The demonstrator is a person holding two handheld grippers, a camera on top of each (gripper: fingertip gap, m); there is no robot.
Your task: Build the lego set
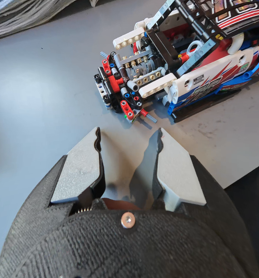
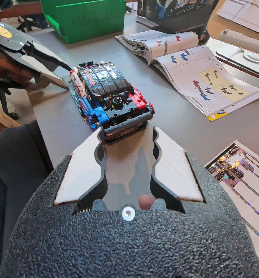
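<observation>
Both grippers, left and right, hold nothing, fingers spread wide, aimed at the car on the table.

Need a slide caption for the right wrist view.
Open right gripper behind the lego car; left gripper at its far end.

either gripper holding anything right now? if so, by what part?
Nothing is held. The left gripper and the right gripper both have their jaws open and empty, each short of the lego car on the table.
</observation>
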